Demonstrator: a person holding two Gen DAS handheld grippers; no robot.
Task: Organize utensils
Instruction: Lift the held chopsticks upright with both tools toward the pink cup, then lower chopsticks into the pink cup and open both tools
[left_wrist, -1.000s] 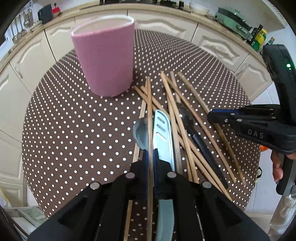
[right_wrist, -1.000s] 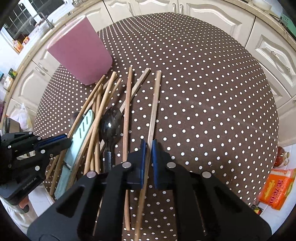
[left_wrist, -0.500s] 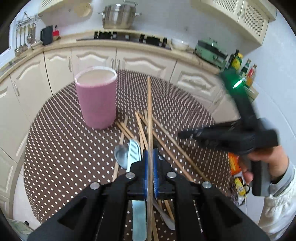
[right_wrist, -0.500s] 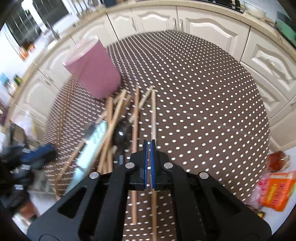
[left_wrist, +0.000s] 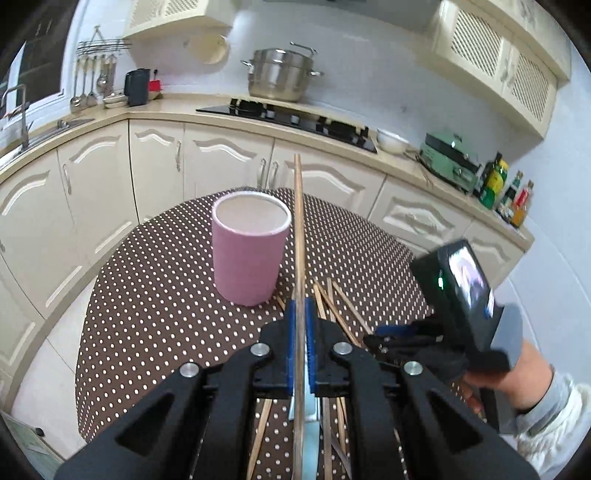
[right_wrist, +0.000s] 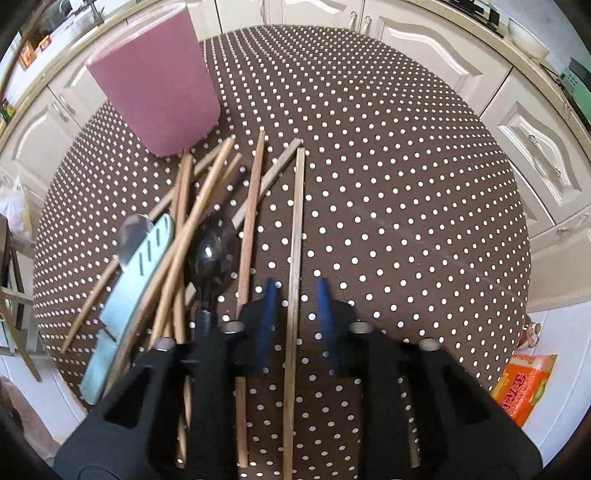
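My left gripper (left_wrist: 300, 314) is shut on a wooden chopstick (left_wrist: 298, 221) and holds it raised, its far end up beside the rim of the pink cup (left_wrist: 249, 251). The cup stands upright and looks empty. My right gripper (right_wrist: 295, 291) is open low over the table, its blue pads (right_wrist: 267, 306) on either side of a pale chopstick (right_wrist: 297, 221) lying flat. Left of it lie several chopsticks (right_wrist: 207, 199), a black spoon (right_wrist: 212, 254), a light blue knife (right_wrist: 133, 280) and a metal spoon (right_wrist: 129, 236). The cup shows at upper left in the right wrist view (right_wrist: 155, 77).
The round table (right_wrist: 388, 166) has a brown polka-dot cloth. Cream kitchen cabinets (left_wrist: 147, 166) curve around it. An orange packet (right_wrist: 524, 384) lies on the floor at right. The right gripper's body and hand (left_wrist: 469, 325) sit at right in the left wrist view.
My left gripper lifted its chopstick off the table and tilted up toward the cup. My right gripper opened and the chopstick it held now lies on the table between its fingers.
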